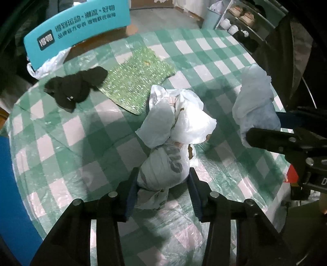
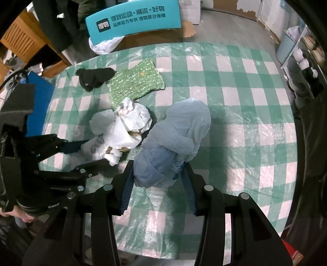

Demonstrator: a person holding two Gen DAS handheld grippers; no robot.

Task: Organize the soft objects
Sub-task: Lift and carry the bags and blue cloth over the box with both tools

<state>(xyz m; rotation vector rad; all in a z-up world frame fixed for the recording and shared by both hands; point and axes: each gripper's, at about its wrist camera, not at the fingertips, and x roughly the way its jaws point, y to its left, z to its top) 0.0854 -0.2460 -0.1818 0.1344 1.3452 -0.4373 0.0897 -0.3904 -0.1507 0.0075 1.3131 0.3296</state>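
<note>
Left gripper (image 1: 162, 180): black arms with ribbed blue pads; the jaws stand partly apart and press both sides of the white bag's lower end.
Right gripper (image 2: 158, 178): same build; its jaws, about as wide, clamp the blue bag's near end.
White bag (image 1: 169, 141): thin crinkled plastic, knotted into a lumpy bundle with grey lettering on the part between the left jaws; loose flaps stick up past the jaw tips, and brown patches show through the folds. It sits on the counter.
Blue bag (image 2: 175, 139): pale blue film, wrinkled and wound into a fat roll, darker blue where it sits between the right jaws, rounded at the far end. It lies on the counter just right of the white bag; whether the two touch I cannot tell.
Counter (image 2: 245, 126): covered in green-and-white check under a shiny, creased plastic sheet.
Green cloth (image 2: 137, 81): flat, nubbly, glittery rectangle beyond the white bag.
Black cloth (image 2: 95, 76): soft dark crumpled heap, left of the green cloth and overlapping its corner.
Teal box (image 2: 132, 20): smooth, with Chinese print, past the counter's far edge, a white plastic bag beside it.
Shelf (image 1: 243, 18): metal rack, far right, holding pale rounded items too small to tell.
</note>
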